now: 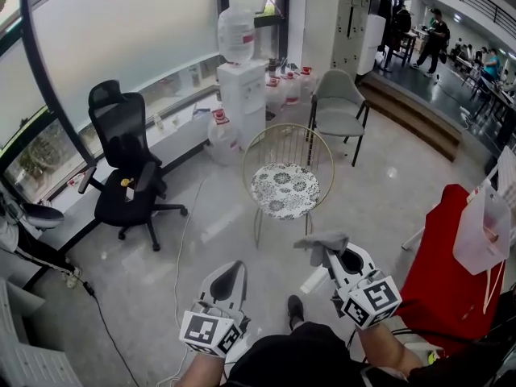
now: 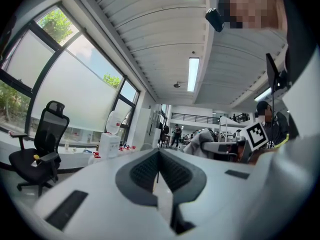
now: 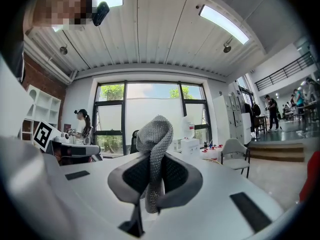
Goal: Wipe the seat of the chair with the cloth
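Jaws of right gripper: clamped on cloth, in front of chair seat, not touching it. Jaws of left gripper: pressed together, empty, also in front. Lower cloth flat onto it; sweep across with steady pressure.

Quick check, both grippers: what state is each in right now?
Left gripper: closed, empty.
Right gripper: closed on the grey cloth.
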`<control>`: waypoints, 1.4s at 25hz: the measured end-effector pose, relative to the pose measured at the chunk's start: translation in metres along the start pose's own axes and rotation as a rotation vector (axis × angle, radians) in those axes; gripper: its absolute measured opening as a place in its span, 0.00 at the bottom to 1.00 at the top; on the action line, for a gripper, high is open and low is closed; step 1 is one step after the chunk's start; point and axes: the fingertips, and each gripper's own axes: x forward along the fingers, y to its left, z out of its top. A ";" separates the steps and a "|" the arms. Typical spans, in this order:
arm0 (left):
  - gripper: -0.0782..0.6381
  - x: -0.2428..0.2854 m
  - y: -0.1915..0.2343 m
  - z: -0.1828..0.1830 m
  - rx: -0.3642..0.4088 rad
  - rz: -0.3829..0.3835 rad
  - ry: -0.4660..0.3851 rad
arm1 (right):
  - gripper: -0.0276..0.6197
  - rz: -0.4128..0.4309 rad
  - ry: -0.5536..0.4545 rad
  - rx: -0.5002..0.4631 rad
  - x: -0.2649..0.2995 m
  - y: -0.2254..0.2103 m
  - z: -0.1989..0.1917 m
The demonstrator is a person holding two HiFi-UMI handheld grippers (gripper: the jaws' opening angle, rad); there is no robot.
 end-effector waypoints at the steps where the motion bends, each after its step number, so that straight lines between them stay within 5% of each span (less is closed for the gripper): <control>1: 0.12 0.006 0.002 0.001 0.002 0.007 0.002 | 0.09 0.006 -0.001 0.000 0.006 -0.005 0.001; 35: 0.12 0.197 0.016 0.003 0.040 0.029 0.064 | 0.09 0.056 -0.006 0.034 0.111 -0.157 0.000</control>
